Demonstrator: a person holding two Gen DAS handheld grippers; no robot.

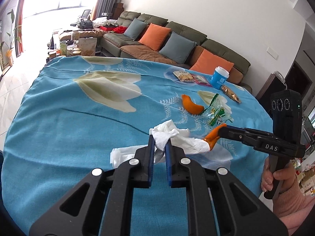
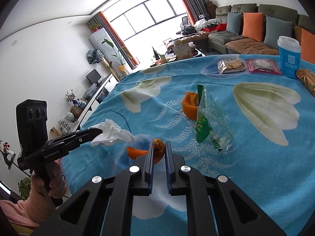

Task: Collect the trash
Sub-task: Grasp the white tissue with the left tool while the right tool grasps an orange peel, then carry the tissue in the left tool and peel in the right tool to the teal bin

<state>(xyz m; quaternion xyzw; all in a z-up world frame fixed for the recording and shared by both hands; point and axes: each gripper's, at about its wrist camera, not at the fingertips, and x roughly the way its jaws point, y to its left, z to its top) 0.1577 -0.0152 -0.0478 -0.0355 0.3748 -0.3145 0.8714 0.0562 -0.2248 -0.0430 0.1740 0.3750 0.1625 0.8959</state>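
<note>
The work surface is a bench covered by a blue floral cloth point(image 1: 59, 118).

Near zone, front edge of the bench:
- The left gripper point(image 1: 159, 144) is clenched on a crumpled white tissue point(image 1: 167, 132). The tissue bunches up between the blue pads; its loose end trails toward the front edge. In the right wrist view the left gripper point(image 2: 99, 131) shows the tissue point(image 2: 112, 133) at its tip, and the tissue looks lifted clear of the cloth.
- The right gripper point(image 2: 159, 147) is clenched on a piece of orange peel point(image 2: 157, 151). The peel sits between the fingers, with one strip sticking out to the left. In the left wrist view the right gripper point(image 1: 221, 130) shows this peel point(image 1: 213, 135) at its tip, just beside the tissue.
- A hand point(image 1: 275, 179) in a pink knitted sleeve holds the right gripper handle.

Middle zone:
- A second orange peel point(image 2: 189, 106) lies on the cloth.
- A clear wrapper with green print point(image 2: 210, 122) lies just beside it, touching or overlapping it.

Far zone, toward the far edge of the bench:
- A cracker packet point(image 2: 231, 65), a pink packet point(image 2: 261, 65), a blue cup with a white lid point(image 2: 289, 57) and a gold-brown packet point(image 2: 307, 80) are grouped together.

Beyond the bench stands a sofa point(image 1: 177, 31) with orange and grey-blue cushions.
</note>
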